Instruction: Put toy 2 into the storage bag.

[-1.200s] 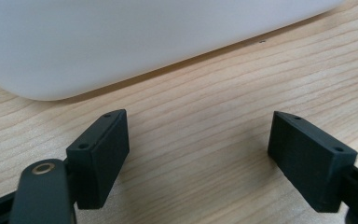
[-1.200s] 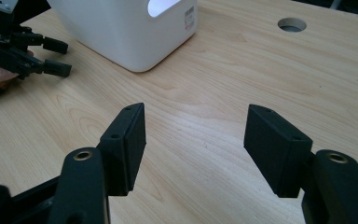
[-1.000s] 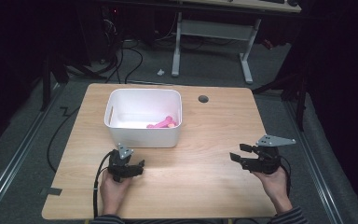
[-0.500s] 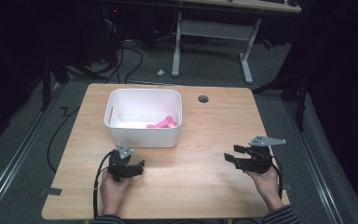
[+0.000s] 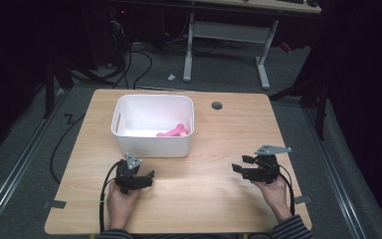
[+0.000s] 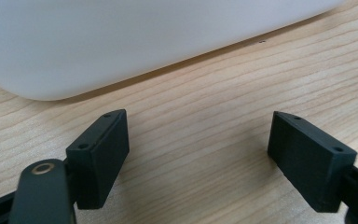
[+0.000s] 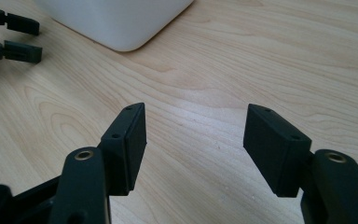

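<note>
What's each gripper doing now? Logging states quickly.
Left gripper: open, holding nothing.
Right gripper: open, holding nothing.

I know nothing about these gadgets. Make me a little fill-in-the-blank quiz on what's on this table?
1. The pink object lies inside the white ____.
2. The jaws of the left gripper stand ____, with nothing between them.
3. The table top is made of ____.
4. The right gripper is held by a ____.

Missing words: bin; open; wood; hand
</note>
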Motion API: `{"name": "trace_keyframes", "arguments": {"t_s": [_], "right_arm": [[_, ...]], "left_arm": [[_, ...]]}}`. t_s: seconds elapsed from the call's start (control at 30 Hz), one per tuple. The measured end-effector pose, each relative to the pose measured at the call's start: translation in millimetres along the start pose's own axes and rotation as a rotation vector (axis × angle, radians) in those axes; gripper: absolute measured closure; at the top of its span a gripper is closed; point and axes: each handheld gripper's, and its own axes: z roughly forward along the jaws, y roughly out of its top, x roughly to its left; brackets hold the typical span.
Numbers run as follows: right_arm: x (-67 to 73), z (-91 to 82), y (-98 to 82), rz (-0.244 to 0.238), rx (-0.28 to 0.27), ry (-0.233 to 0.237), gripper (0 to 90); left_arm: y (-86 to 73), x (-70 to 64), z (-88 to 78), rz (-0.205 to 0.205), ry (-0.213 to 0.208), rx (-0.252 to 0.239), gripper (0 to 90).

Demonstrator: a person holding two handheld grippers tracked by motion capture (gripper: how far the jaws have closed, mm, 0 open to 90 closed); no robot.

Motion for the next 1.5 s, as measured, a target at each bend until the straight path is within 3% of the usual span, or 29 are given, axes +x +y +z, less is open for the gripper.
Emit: {"name": "trace_keyframes", "arguments": {"t_s": [0.3,0.63,0.87,1.07,1.5], "right_arm": [[-2.0,18.2,-7.3,0.025,0.025,0.001,39.2],[0.2,37.7,-12.9,0.0,0.06,-0.019,39.2],[-0.2,49.5,-18.9,0.01,0.09,-0.04,39.2],[1.4,53.7,-19.6,-0.023,0.091,-0.085,39.5],[3.1,61.9,-21.6,-0.033,0.109,-0.095,39.6]], "left_arm": [[0.0,-0.1,0.0,-0.001,0.0,0.0,20.8],[0.0,-0.1,0.0,-0.001,0.0,0.0,20.8],[0.0,-0.1,0.0,-0.001,0.0,0.0,20.8],[0.0,-0.1,0.0,-0.001,0.0,0.0,20.8],[0.0,-0.1,0.0,-0.001,0.0,0.0,20.8]]}}
